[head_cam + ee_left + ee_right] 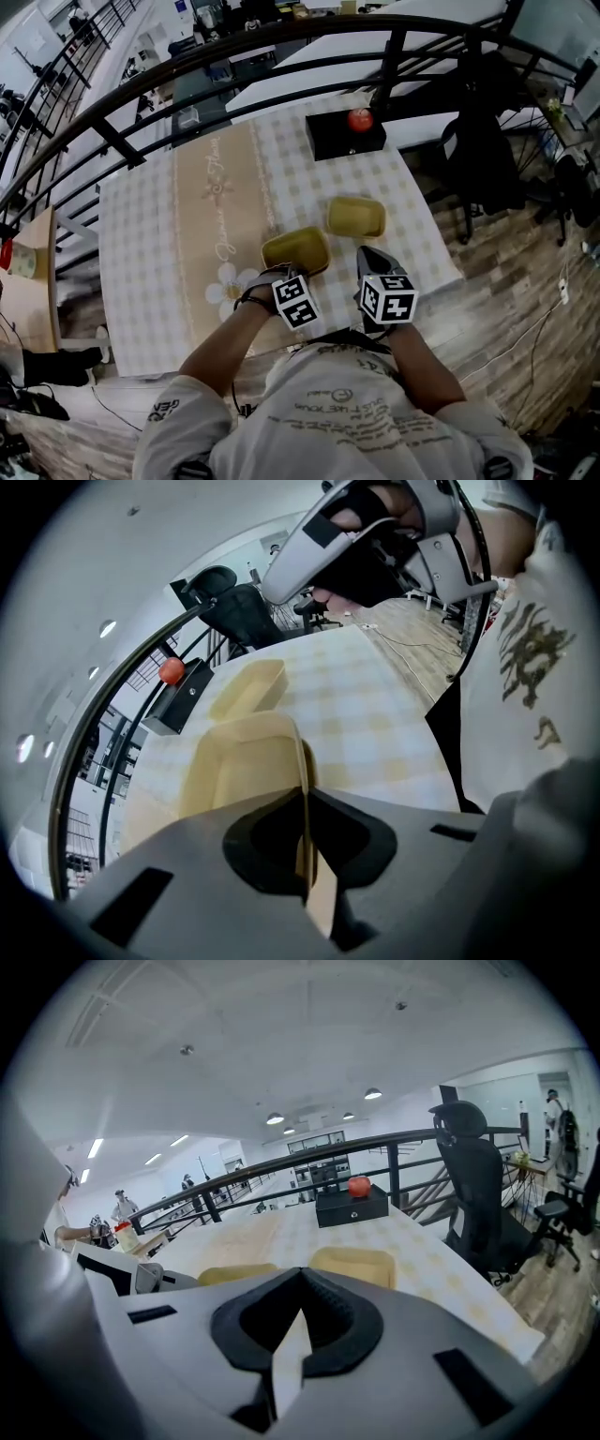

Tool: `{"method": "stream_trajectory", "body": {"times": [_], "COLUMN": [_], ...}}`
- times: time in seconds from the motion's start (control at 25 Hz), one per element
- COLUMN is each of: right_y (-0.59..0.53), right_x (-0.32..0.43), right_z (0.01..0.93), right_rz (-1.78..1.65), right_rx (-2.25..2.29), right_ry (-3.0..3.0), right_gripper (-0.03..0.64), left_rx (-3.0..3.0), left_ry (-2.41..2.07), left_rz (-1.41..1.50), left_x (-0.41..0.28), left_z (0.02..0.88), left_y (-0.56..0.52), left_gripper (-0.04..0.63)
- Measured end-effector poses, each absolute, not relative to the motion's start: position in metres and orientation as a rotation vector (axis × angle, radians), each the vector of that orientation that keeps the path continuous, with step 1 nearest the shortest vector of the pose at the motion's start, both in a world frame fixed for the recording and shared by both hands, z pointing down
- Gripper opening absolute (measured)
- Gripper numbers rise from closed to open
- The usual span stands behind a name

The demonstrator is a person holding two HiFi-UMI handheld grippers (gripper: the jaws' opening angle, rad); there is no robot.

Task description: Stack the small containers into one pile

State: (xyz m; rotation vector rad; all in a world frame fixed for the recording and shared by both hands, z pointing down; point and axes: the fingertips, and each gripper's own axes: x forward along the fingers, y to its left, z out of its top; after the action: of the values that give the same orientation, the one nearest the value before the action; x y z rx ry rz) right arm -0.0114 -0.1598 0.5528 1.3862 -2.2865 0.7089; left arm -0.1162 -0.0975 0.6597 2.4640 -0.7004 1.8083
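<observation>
1. Two grippers are seen at the table's near edge. The left gripper (305, 794) is clamped on the side wall of the near container (234, 761), with the wall pinched edge-on between the jaw tips.
2. The right gripper (300, 1283) is seen with its jaw tips pressed together and nothing held between them. It is hovering just short of the containers.
3. In the head view the left gripper (281, 274) is at the near-left rim of the near container (295, 250), and the right gripper (371, 261) is just to that container's right, not touching it.
4. Whether the near container is lifted or resting on the cloth cannot be told.
5. The far container (355, 217) is lying open side up on the tablecloth (141, 244), just beyond and to the right of the near one, with a narrow gap between them. Nothing is stacked yet.
6. Both containers are pale yellow, shallow and rectangular with rounded corners. They are also seen in the right gripper view: far container (354, 1265), near container (234, 1274).
7. A beige runner (211, 206) with a flower print is laid lengthwise over the checked cloth, left of the containers.
8. A black box (345, 136) is placed at the far edge of the table, with a red round object (360, 119) on top.
9. A dark railing (281, 56) is curved behind the table. An office chair (478, 1194) is parked on the wood floor (506, 281) to the right.
</observation>
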Motion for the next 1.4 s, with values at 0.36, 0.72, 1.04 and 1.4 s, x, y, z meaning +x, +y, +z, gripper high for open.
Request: {"method": "stream_trajectory", "body": {"times": [0.36, 0.72, 1.04, 1.4], "right_y": [-0.156, -0.156, -0.157, -0.159], "right_x": [-0.002, -0.006, -0.013, 0.003], "right_z": [0.557, 0.557, 0.558, 0.557], "right_rz": [0.714, 0.716, 0.726, 0.725], "right_rx": [1.39, 1.365, 1.357, 1.384], "right_ry": [-2.268, -2.276, -2.295, -2.288], "right_gripper": [0.003, 0.003, 0.003, 0.003], "left_rx": [2.437, 2.447, 2.605, 2.609], "left_ry": [-0.646, -0.698, -1.041, -1.21], "left_rz": [1.844, 1.69, 1.27, 0.999], "left_x": [-0.121, -0.119, -0.113, -0.087], "left_z": [0.673, 0.666, 0.611, 0.585], "left_y": [-0.091, -0.089, -0.111, -0.154], "left_gripper": [0.012, 0.051, 0.057, 0.009]}}
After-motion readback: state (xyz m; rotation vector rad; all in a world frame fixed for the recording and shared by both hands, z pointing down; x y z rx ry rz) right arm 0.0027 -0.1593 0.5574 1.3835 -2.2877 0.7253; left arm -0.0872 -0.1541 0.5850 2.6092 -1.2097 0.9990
